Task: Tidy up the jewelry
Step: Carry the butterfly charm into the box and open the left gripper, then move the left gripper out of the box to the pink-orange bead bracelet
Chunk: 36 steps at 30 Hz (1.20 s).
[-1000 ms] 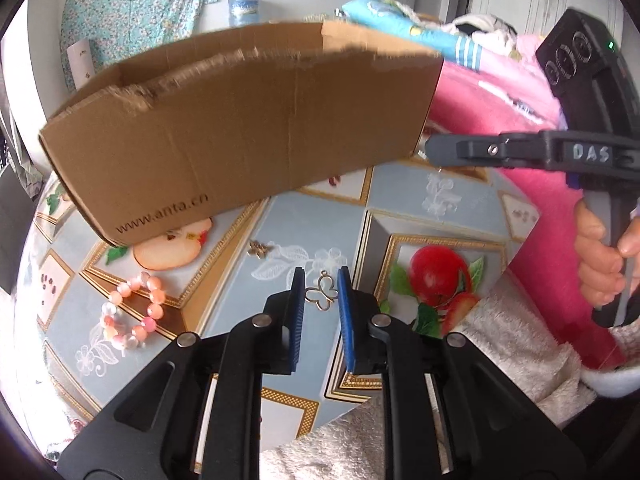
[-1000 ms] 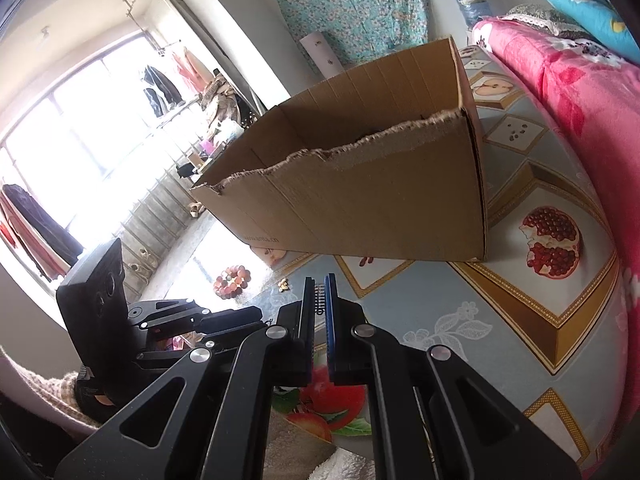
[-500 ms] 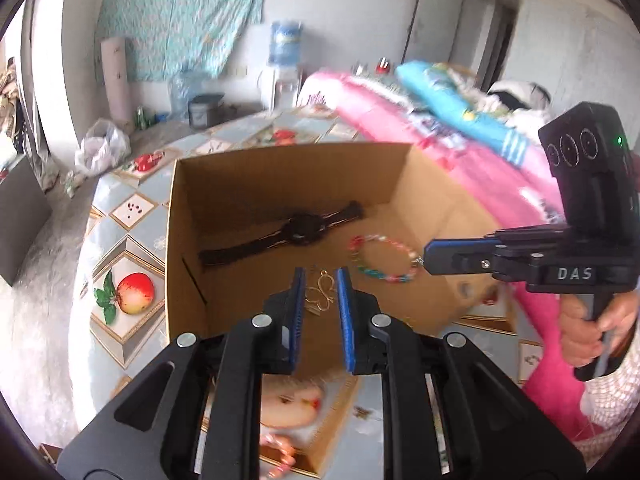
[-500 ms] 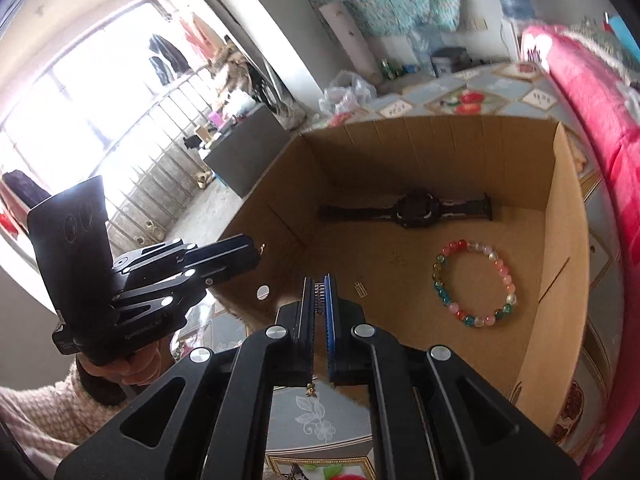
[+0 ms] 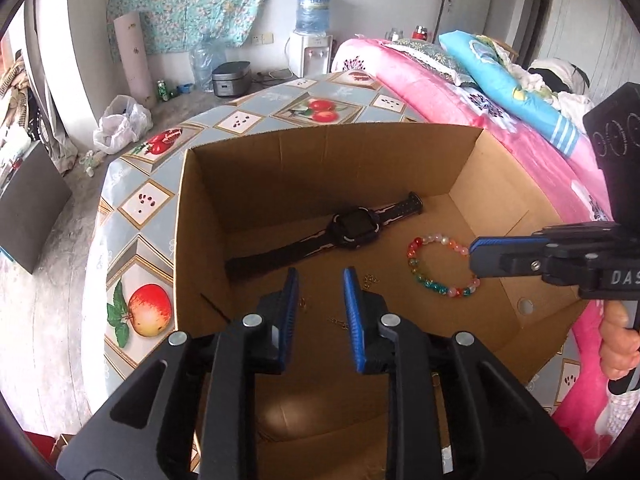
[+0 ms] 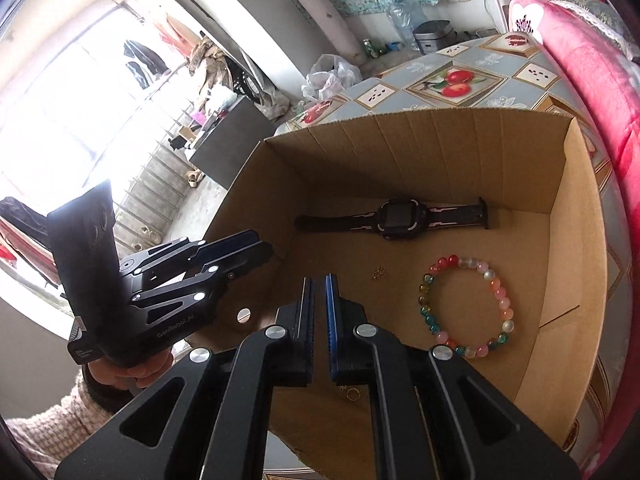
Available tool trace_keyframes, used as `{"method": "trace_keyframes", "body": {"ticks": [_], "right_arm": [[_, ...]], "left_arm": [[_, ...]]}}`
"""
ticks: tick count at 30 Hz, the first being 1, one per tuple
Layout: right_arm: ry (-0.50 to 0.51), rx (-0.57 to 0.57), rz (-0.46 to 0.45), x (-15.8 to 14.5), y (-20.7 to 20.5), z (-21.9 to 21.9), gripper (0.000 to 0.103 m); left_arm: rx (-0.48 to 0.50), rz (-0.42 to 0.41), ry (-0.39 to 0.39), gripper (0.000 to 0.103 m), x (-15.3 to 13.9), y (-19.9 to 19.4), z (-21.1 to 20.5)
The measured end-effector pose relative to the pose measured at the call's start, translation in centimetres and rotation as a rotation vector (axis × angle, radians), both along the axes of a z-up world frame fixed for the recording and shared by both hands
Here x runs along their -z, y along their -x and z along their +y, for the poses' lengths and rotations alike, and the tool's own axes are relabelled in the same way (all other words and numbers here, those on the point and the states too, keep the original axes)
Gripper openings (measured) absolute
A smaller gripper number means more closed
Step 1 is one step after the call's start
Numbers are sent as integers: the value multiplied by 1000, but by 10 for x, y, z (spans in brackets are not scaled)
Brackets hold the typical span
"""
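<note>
Light: daylight from window (image 6: 60, 120), overexposed glare.
Shadow: soft, inside box (image 5: 360, 184).
Edges: fisheye bending, dark vignette.
Focus: sharp.

The left gripper (image 5: 319, 280) points steeply down, its blue-padded jaws opening with nothing pressed between them. The right gripper (image 6: 319, 288) angles down too, jaws nearly together with only a thin slit between the pads. A hand (image 6: 132, 372) in a knit sleeve grips the left handle

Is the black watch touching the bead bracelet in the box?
Apart. The right wrist view shows bare cardboard between the watch and the bracelet in the box.
</note>
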State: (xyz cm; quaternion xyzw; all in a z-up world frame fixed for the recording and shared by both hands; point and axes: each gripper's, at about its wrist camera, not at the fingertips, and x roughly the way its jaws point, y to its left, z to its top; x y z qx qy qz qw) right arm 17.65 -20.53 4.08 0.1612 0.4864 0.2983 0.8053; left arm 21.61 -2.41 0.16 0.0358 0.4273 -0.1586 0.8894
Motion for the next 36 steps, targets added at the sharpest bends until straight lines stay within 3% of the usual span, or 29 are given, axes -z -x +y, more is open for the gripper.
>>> {"method": "trace_keyframes", "body": {"ticks": [4,6,13,18,25,29,34,36], "right_arm": [[-30,7,-70,-14,20,-13,8],[-69,5,-117,-23,38,-22,18],[-94,-99,-310,-26,127,-31,33],[-79,-153,-245,8,167,-15,35],[-28,-69,-93,64,163,3,35],[-3,-32,-70,74,155,12,35],[20,-26,-80,81,155,19,35],[50,-31,-105,81,155,24,34]], "left_arm": [[11,-80,15,22,-13,19,3],[18,-140,30,24,-22,38,7],[-6,-263,109,42,-26,114,38],[-36,-226,154,42,-8,153,60],[-21,-87,124,42,45,178,54],[-12,-54,107,42,69,179,47],[-40,-60,21,42,85,170,42],[-45,-46,-6,36,91,165,41]]}}
